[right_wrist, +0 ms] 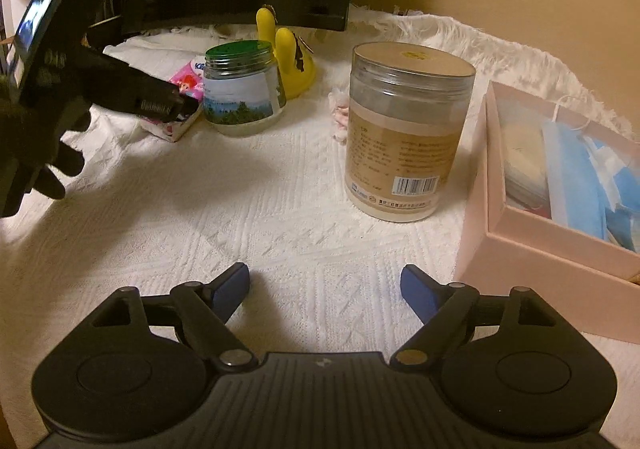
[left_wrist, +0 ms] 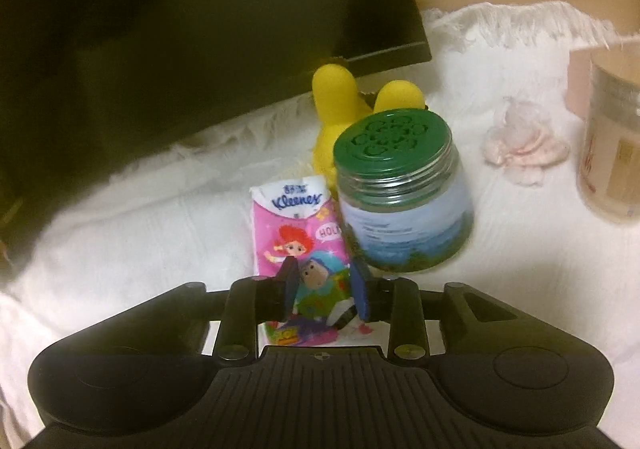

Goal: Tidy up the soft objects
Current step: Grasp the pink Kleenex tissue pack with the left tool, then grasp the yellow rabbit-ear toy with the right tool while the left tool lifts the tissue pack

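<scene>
My left tongs [left_wrist: 320,285] straddle tissue pack [left_wrist: 298,237] lying on white cloth [right_wrist: 280,209], pads at its sides; real clamp I cannot tell. My right tongs [right_wrist: 325,289] spread wide, empty, beside pink box [right_wrist: 532,245], likely drop-off.

Each hand-held gripper [right_wrist: 325,289] is matte black with a ribbed centre plate, round side discs, silver pivot screws and blue finger pads [right_wrist: 416,291]. A black glove [right_wrist: 24,153] covers the left hand.
</scene>
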The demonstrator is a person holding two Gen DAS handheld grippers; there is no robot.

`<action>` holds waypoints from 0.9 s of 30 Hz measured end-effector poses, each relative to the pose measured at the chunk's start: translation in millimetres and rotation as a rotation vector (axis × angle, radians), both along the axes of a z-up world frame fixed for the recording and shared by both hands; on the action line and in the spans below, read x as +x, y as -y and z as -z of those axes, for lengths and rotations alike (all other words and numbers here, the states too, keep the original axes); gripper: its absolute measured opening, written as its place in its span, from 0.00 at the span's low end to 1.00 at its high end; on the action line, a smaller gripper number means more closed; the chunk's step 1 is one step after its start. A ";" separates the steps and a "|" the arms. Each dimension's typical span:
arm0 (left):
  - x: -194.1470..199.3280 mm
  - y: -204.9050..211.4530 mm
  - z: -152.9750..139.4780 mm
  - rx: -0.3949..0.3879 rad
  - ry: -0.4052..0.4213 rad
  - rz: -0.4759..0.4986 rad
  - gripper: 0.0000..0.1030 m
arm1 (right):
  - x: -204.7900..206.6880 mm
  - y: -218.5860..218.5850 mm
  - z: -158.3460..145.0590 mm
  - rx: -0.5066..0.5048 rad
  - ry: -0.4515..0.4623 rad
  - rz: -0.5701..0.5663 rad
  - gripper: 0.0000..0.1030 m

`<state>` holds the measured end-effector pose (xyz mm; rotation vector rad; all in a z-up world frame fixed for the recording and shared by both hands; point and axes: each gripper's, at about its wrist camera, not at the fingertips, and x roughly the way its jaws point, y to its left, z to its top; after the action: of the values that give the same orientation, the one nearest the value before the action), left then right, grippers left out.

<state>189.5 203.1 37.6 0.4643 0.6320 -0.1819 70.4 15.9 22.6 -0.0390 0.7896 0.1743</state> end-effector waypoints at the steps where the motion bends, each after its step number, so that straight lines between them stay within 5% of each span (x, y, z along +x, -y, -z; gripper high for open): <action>1: 0.1 -2.0 -0.9 0.015 0.013 -0.006 0.46 | 0.2 0.0 -0.3 0.000 0.000 0.001 0.82; 4: 6.1 -10.7 -5.0 0.048 0.050 -0.057 0.68 | -0.3 0.2 -0.6 0.001 0.000 0.002 0.82; 8: 22.5 -28.8 -7.4 0.034 0.026 -0.097 0.76 | -0.4 0.8 -0.7 0.001 0.000 0.001 0.82; 20: 37.6 -49.0 -21.0 -0.239 -0.083 -0.014 0.73 | -0.3 0.8 0.0 0.003 -0.005 0.004 0.87; 23: 52.7 -45.2 -12.7 -0.218 -0.117 -0.051 0.72 | 6.2 -0.4 -0.1 0.014 -0.059 -0.029 1.00; 27: 50.8 -36.5 -10.3 -0.154 -0.102 -0.010 0.69 | 14.9 -9.0 -5.3 -0.017 -0.128 -0.037 0.97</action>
<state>240.3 239.6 48.0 0.3046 0.7141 -0.2441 85.2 25.0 27.8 -0.0591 0.9181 0.2070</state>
